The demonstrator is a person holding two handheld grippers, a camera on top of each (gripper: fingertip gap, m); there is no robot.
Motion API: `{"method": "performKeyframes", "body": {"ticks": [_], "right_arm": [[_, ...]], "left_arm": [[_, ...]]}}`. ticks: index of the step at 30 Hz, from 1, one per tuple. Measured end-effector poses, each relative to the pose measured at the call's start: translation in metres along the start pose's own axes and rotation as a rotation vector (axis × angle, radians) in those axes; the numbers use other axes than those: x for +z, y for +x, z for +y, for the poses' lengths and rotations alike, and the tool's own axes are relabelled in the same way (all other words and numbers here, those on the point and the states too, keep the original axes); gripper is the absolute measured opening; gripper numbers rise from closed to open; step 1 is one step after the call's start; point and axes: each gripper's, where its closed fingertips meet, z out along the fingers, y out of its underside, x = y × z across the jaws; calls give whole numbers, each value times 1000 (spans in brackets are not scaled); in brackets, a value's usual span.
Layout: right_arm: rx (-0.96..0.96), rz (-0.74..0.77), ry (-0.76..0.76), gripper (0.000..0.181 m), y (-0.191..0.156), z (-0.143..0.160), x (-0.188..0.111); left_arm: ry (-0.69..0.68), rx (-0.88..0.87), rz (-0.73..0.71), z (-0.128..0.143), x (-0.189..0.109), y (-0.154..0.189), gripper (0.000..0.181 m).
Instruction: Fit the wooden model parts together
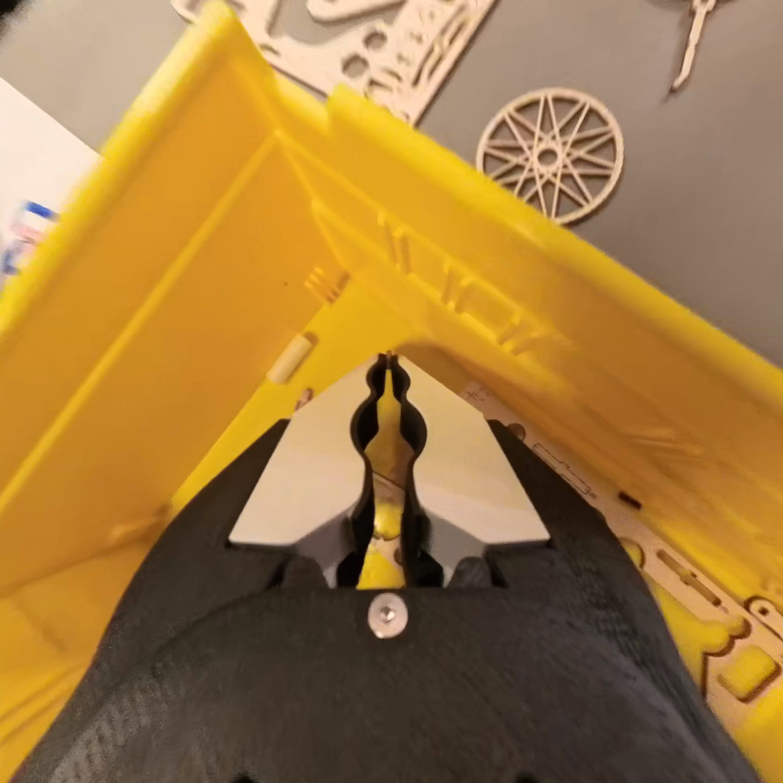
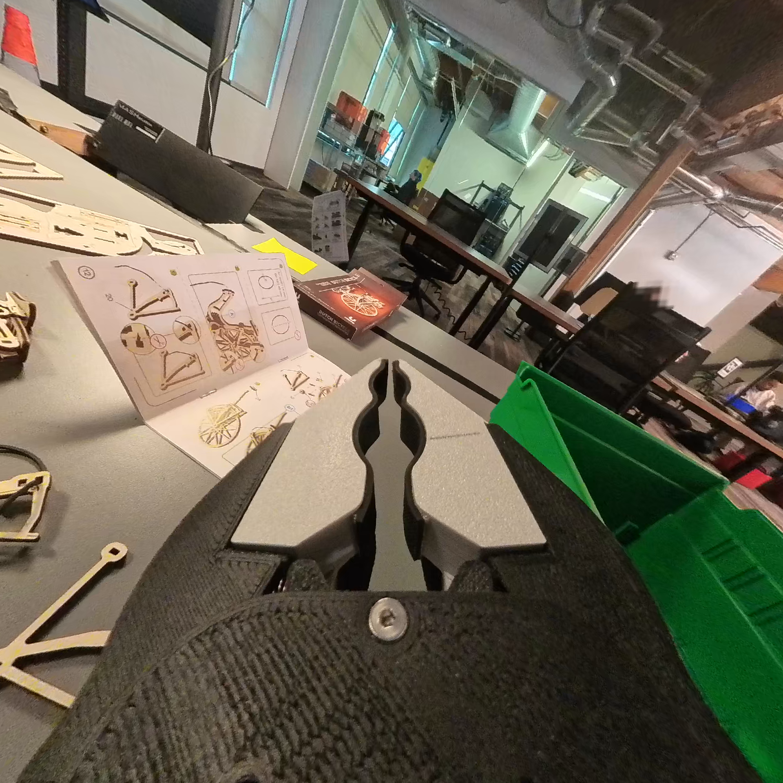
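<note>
My left gripper (image 1: 389, 359) is down inside a yellow bin (image 1: 212, 254), its tips close to the inner corner. Its jaws are shut, and I make out nothing between the tips. A small wooden peg (image 1: 291, 358) sits just left of the tips. A laser-cut wooden sheet (image 1: 635, 546) lies in the bin to the right. A spoked wooden wheel (image 1: 551, 154) lies on the grey table beyond the bin. My right gripper (image 2: 390, 367) is shut and empty above the table. Loose wooden parts (image 2: 63, 610) lie to its left.
An open instruction booklet (image 2: 182, 334) lies ahead of the right gripper, and a green bin (image 2: 661, 529) stands at its right. Punched wooden sheets (image 2: 84, 229) and a dark product box (image 2: 351, 305) lie farther back. Another punched sheet (image 1: 360, 42) lies behind the yellow bin. There is about 55 centimeters between the tips of the two grippers. The small wooden peg (image 1: 291, 358) is about 5 centimeters from my left fingertips and 60 centimeters from my right.
</note>
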Motion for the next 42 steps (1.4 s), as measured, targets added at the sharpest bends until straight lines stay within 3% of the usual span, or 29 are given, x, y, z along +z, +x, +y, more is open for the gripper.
{"method": "performKeyframes", "body": {"ticks": [3, 7, 10, 12, 15, 18, 22, 25, 31, 37, 42], "right_arm": [[4, -21, 14, 0, -3, -2, 0], [-8, -64, 45, 0, -11, -8, -1], [-3, -115, 80, 0, -20, -14, 0], [-2, -164, 105, 0, -29, -18, 0], [-13, -239, 148, 0, -43, -26, 0], [-36, -302, 193, 0, -55, -33, -2], [1, -351, 227, 0, -61, -39, -2], [51, -363, 238, 0, -59, -41, -1], [83, -375, 252, 0, -59, -44, 1], [92, -369, 259, 0, -57, -45, 0], [96, -364, 267, 0, -54, -46, -4]], "left_arm": [[137, 9, -130, -25, -35, -14, 1], [301, 40, -307, -67, -106, -15, 1], [391, 72, -338, -108, -150, 22, 1], [415, 80, -288, -134, -157, 63, 1], [423, 74, -118, -164, -124, 137, 1], [372, 70, 39, -173, -59, 198, 1], [279, 28, 184, -167, 18, 243, 1], [195, 39, 245, -158, 53, 264, 1], [106, 92, 260, -150, 75, 277, 1], [70, 59, 348, -150, 72, 287, 25], [63, 75, 309, -150, 72, 285, 42]]}}
